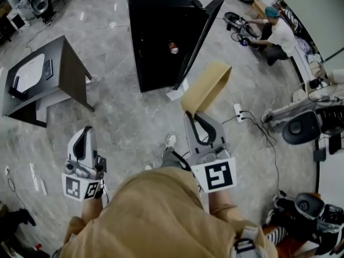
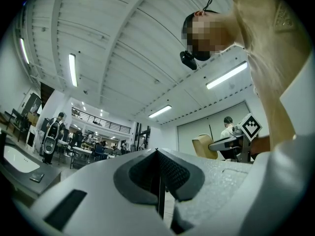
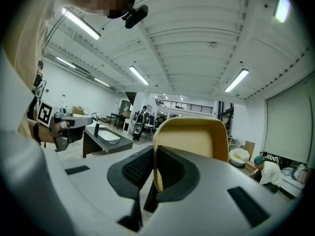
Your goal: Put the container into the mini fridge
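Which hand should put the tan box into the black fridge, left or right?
Right. The right gripper is shut on the container and sits nearer the mini fridge, whose door stands open. The left gripper is shut with nothing in it.

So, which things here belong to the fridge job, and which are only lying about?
For the job: tan container, gripped in the right tongs; black mini fridge, standing open.
Lying about: dark desk; power strip; left tongs, shut and empty.
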`<state>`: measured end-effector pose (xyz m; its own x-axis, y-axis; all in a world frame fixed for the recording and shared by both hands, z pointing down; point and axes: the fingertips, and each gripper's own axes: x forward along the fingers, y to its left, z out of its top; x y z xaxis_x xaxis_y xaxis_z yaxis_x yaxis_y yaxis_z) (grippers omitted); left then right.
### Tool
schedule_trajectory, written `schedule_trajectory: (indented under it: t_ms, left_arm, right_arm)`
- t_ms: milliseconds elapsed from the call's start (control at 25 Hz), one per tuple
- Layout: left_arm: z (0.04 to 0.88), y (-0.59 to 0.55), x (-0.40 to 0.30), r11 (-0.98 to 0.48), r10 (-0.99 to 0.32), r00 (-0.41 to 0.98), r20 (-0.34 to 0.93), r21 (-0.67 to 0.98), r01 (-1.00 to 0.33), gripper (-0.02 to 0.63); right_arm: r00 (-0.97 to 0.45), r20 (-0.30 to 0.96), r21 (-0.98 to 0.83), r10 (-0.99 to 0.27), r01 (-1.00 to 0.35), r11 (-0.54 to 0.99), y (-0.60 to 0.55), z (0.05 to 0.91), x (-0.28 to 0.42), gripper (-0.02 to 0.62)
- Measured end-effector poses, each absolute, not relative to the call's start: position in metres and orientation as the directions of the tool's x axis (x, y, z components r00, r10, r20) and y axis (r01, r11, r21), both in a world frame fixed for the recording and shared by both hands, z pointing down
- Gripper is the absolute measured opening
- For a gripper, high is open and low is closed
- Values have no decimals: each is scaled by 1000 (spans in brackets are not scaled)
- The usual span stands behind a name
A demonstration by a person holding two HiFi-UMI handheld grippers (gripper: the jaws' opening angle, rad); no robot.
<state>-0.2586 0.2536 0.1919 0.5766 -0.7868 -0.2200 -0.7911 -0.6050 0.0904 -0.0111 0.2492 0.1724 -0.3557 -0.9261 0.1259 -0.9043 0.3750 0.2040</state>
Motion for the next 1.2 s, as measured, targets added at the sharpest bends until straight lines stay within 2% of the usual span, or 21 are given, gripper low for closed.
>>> schedule_trajectory:
  t_ms: [480,960,1200]
  left_arm:
    - [188,143,-151,-608,-785,592,-182,42,-793,2]
    - [185,78,-89,-499,-859,493,-140,6,-867,2]
    - [183,59,-66,-499,-857,496,-141,-20,-866,2]
  right_arm:
    - [-394,122,137,-911,-902,408,129,190,86,11]
    - [-517,102,82,-850,-847,525,38,198,144,11]
    - [-533,72,69,-843,-841,537,19,199,161,11]
